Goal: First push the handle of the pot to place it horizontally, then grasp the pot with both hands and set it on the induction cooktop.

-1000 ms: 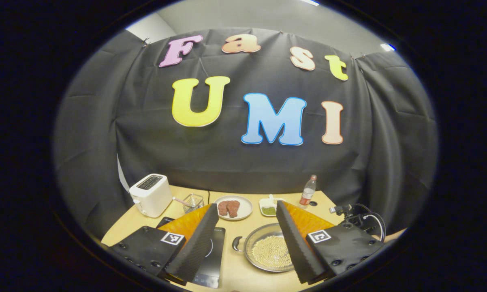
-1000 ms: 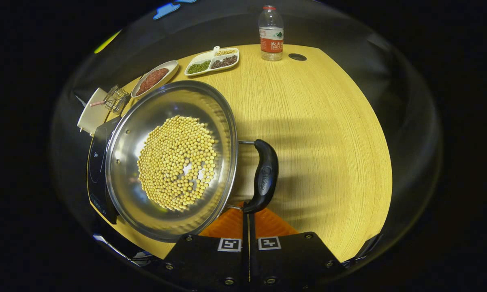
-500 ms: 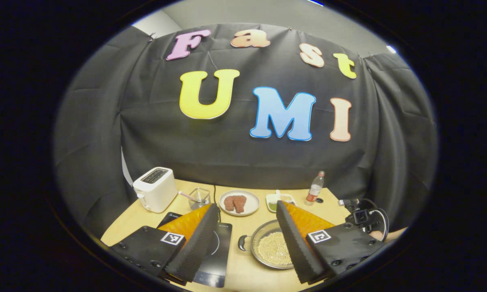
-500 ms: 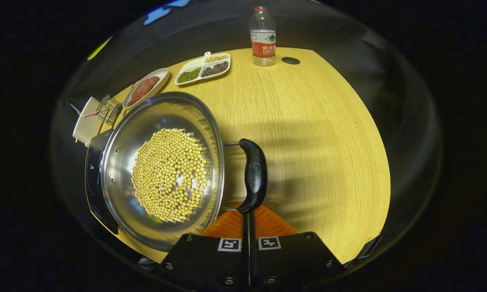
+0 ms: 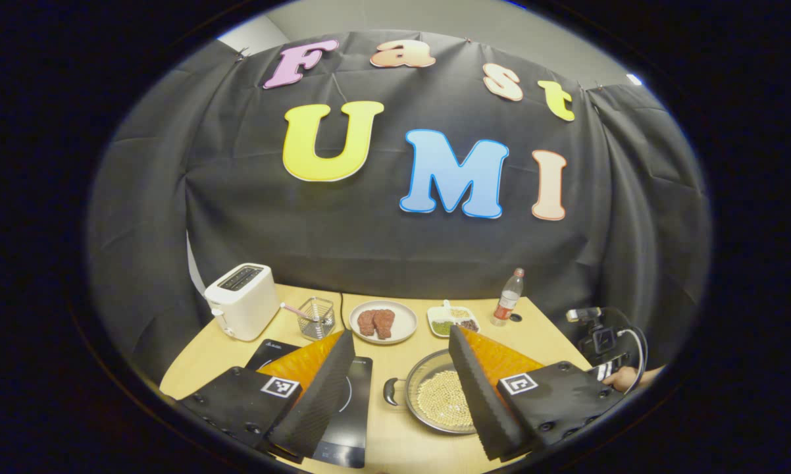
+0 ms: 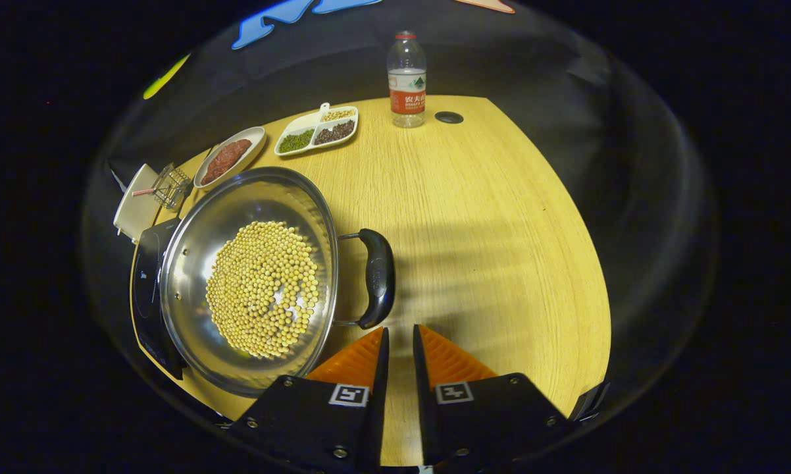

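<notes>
Right gripper [image 6: 397, 336]: your fingers stand a narrow slit apart, gripping nothing, tips just short of the lower end of the pot's near handle [image 6: 377, 278]. No contact that I can see.

That handle runs up-and-down in the right gripper view, so its long axis lies roughly along your line of approach rather than across it. It sits just ahead and a touch left of the tips. This is the relation the grasp turns on: to take it, your fingers have to straddle the bar from its two sides.

Pot [image 6: 251, 276]: on the table [image 6: 487, 217], left of the right gripper, soybeans [image 6: 264, 289] spread in the bottom. Its far-left rim overlaps the edge of the induction cooktop [image 6: 147, 283]; most of the pot is on bare wood.

Left gripper [image 5: 401, 368]: wide open, empty, held high and back from the table. In the left gripper view the pot's other handle [image 5: 391, 391] lies between the fingers, well below; the cooktop lies under the left finger.

Judgement: the right gripper is much the nearer. The left needs to descend to its handle before any two-handed lift.

Farther off: plate of meat [image 5: 382, 322], divided dish [image 6: 316, 128], bottle [image 6: 407, 79], toaster [image 5: 242, 309].
</notes>
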The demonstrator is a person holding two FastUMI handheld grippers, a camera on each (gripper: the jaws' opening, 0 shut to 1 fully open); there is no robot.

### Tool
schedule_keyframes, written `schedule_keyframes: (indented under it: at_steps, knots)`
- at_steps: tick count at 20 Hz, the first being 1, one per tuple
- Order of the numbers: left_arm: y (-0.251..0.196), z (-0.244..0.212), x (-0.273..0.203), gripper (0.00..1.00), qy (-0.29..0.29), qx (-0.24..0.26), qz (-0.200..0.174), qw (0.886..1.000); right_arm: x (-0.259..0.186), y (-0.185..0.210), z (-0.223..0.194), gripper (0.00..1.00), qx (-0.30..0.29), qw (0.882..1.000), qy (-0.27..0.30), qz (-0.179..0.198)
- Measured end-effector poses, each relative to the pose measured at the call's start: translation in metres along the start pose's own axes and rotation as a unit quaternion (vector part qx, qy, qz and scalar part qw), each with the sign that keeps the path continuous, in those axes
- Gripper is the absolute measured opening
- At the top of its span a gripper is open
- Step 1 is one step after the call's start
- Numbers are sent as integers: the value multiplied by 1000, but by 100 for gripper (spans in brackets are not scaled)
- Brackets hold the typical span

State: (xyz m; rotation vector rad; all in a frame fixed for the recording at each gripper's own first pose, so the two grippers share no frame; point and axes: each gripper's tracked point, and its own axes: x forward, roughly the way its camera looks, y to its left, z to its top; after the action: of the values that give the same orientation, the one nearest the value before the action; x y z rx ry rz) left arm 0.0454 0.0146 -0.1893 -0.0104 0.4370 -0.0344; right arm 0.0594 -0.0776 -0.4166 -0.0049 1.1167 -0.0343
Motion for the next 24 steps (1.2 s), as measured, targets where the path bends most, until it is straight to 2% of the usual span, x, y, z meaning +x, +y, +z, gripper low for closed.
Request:
schedule_keyframes:
  at_steps: [1,2,3,4,5,6,11,12,17,21,23,24]
  knots:
    - [-1,-6,3,92,4,3,-5,1000,-6,-3,-1,29,-1,1000,-12,-3]
    - [-4,-10,8,92,8,5,-9,1000,-16,-4,2,47,0,1000,-24,-4]
    - [-7,-14,12,95,10,7,-15,1000,-27,-1,3,54,3,999,-38,1]
    - [-11,-16,15,95,13,8,-22,1000,-37,1,6,82,7,999,-53,3]
    - [-14,-20,19,95,15,10,-28,999,-49,0,6,85,11,997,-71,7]
    - [-18,-23,22,95,18,12,-34,999,-60,2,9,100,14,996,-84,10]
    - [-27,-58,46,95,51,28,-51,997,-79,10,19,100,20,990,-138,16]
    - [-29,-69,53,92,62,30,-54,996,-79,12,21,100,21,990,-142,18]
    - [-30,-123,89,95,115,40,-53,991,-61,22,22,100,16,990,-140,29]
    - [-25,-148,113,99,140,50,-41,988,-42,25,28,100,8,990,-138,28]
    - [-21,-163,129,92,152,50,-35,986,-33,26,32,100,7,990,-137,28]
    - [-18,-172,136,99,161,51,-30,985,-27,26,35,100,7,990,-136,27]
